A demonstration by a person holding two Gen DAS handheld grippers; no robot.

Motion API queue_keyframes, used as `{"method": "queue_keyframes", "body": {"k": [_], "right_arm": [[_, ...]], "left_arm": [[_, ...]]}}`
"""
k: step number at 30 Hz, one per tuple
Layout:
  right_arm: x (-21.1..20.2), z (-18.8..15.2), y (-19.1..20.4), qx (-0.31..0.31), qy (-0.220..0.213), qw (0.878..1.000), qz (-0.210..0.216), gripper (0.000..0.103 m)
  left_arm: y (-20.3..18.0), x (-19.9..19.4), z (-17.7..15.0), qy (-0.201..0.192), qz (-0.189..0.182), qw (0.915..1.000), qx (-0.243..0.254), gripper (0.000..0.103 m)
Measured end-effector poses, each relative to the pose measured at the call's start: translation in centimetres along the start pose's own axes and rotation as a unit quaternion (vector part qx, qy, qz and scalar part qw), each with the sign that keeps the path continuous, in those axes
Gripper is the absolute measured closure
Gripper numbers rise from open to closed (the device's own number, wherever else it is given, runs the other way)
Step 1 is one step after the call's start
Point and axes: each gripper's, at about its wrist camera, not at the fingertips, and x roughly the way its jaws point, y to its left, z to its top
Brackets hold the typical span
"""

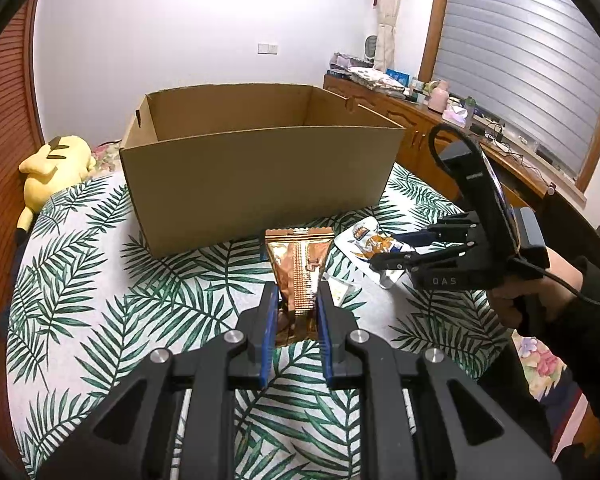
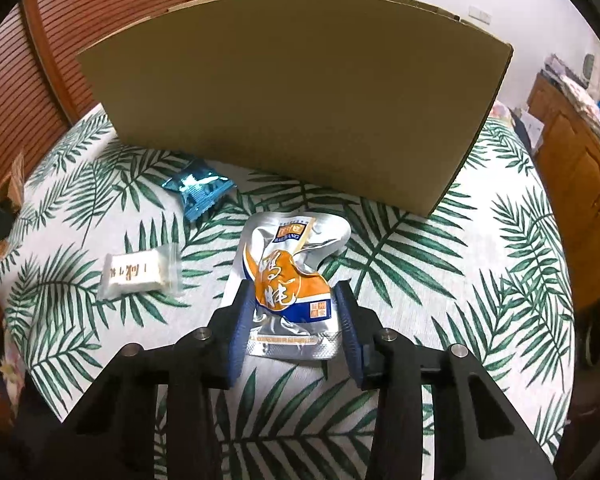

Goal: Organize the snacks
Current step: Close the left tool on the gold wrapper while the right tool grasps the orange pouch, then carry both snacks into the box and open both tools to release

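A yellow plush (image 1: pixel 52 168) lies at the far left edge of the bed, whose leaf-print sheet (image 1: pixel 80 264) covers it. Behind it stands a slatted wooden door (image 1: pixel 4 128). Along the right runs a wooden cabinet (image 1: pixel 404 120), cluttered on top, under a window blind (image 1: pixel 520 52). A white curtain (image 1: pixel 388 12) hangs beside the blind.

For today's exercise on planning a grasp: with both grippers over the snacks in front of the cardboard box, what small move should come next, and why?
Probably close the right gripper on the silver-and-orange pouch. Its fingers stand open on either side of the pouch, which lies on the leaf-print cloth, while the left gripper already pinches the gold packet before the cardboard box.
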Motion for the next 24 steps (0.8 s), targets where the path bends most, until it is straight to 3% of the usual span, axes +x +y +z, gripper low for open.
{"method": "queue_keyframes", "body": {"k": [8,10,12,24], "right_arm": [[-1.6,-0.7,1.5,0.002,-0.029,1.0,-0.004,0.076],[-2.2,-0.8,1.7,0.005,-0.039,0.999,-0.002,0.085],[-2.9,-0.8,1.7,0.011,-0.049,0.999,0.007,0.088],[-6.7,-1.1,2.7,0.009,-0.095,0.995,0.012,0.089]], "left_arm": [[0.0,-0.3,-0.4,-0.002,0.007,1.0,-0.003,0.087],[0.0,-0.4,-0.4,-0.003,0.008,0.9999,-0.005,0.087],[0.0,-0.4,-0.4,-0.003,0.008,0.9999,-0.007,0.087],[-0.5,-0.9,0.1,-0.015,0.013,0.9998,-0.009,0.087]]}}
